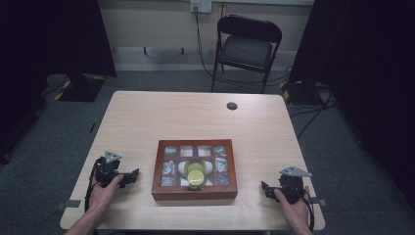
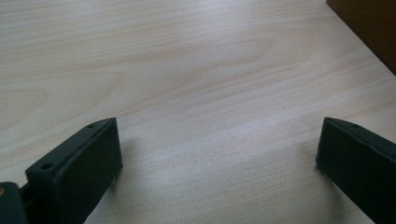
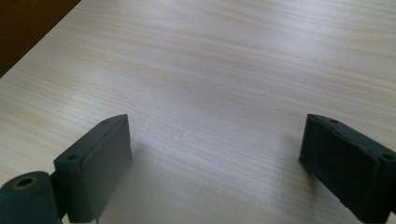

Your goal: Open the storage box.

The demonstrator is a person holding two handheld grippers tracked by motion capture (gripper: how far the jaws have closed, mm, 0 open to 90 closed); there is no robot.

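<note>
Brown wooden compartmented box [image 1: 194,192] centred on pale wood worktop [image 1: 195,117]; left tongs [image 1: 133,175] and right tongs [image 1: 265,188] flanking it, both spread wide, nothing gripped.

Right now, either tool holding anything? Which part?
Nothing held. Left tool and right tool both stand open over bare table, either side of the wooden box.

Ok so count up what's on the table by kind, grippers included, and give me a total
Handheld grippers: 2, the left gripper and the right gripper, both with fingers spread
Wooden compartment box: 1
Yellow-lidded jar in the box: 1
Dark round disc at the table's far side: 1
Total: 5, not counting the small items in the box's compartments, which are too small to tell.
</note>
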